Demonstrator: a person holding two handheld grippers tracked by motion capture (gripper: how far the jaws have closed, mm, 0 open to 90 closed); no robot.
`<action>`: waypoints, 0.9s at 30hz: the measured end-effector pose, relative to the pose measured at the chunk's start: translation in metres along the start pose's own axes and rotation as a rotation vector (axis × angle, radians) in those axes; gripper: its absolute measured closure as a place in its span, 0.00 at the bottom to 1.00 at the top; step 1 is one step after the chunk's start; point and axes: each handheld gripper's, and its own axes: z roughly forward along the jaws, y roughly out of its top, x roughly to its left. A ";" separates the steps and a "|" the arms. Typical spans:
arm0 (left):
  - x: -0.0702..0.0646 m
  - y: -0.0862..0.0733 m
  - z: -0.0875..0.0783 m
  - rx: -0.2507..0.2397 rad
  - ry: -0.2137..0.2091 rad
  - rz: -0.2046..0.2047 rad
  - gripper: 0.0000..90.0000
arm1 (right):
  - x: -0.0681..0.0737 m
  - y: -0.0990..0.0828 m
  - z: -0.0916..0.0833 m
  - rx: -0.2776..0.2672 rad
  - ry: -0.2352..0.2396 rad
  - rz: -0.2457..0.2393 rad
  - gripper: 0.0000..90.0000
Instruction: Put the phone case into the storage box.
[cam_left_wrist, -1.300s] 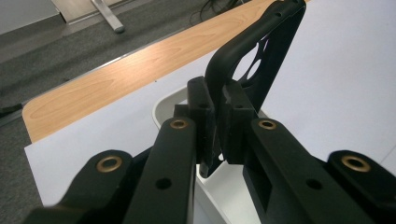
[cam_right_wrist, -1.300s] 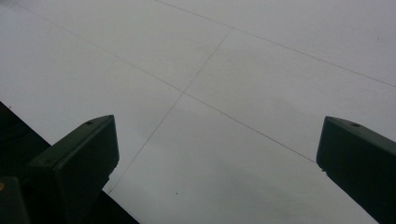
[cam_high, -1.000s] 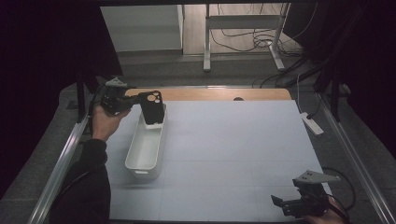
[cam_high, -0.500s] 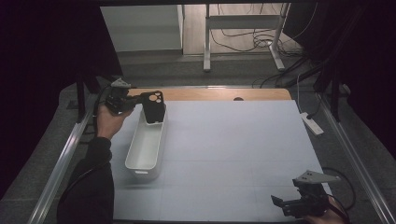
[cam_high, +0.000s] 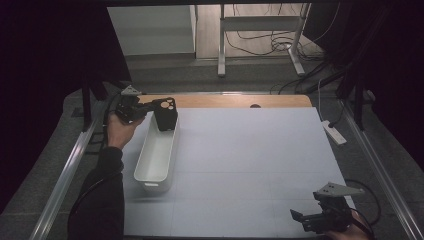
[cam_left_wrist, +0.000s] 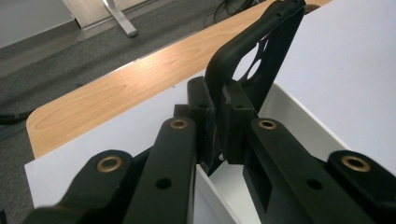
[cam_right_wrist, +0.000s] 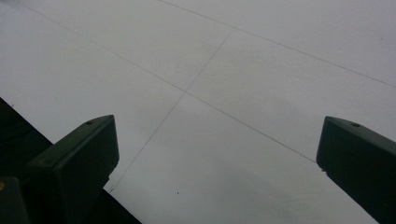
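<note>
My left gripper (cam_high: 141, 107) is shut on the edge of a black phone case (cam_high: 165, 113) with round camera cut-outs. It holds the case upright over the far end of a long white tray (cam_high: 156, 156) at the table's left. In the left gripper view the jaws pinch the phone case (cam_left_wrist: 254, 60) above the tray's rim (cam_left_wrist: 299, 114). My right gripper (cam_high: 305, 220) sits at the near right corner of the table, open, with nothing between its fingers (cam_right_wrist: 74, 158).
A white sheet (cam_high: 250, 160) covers the table, with a strip of bare wood (cam_high: 240, 101) along the far edge. A white power strip (cam_high: 333, 132) lies off the right side. Metal rails run along both sides.
The left hand has drawn back slightly toward the far left, carrying the phone case with it over the tray's far end. The right gripper has stayed put.
</note>
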 end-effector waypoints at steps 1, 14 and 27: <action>0.000 0.000 0.000 0.000 0.000 0.000 0.94 | 0.000 0.000 0.000 0.000 0.000 0.000 0.00; 0.008 -0.008 0.003 -0.056 0.015 0.015 0.94 | 0.000 0.000 0.000 0.004 0.003 -0.001 0.00; 0.009 -0.005 0.010 -0.067 0.046 0.000 0.91 | 0.000 0.000 0.000 0.006 0.005 -0.001 0.00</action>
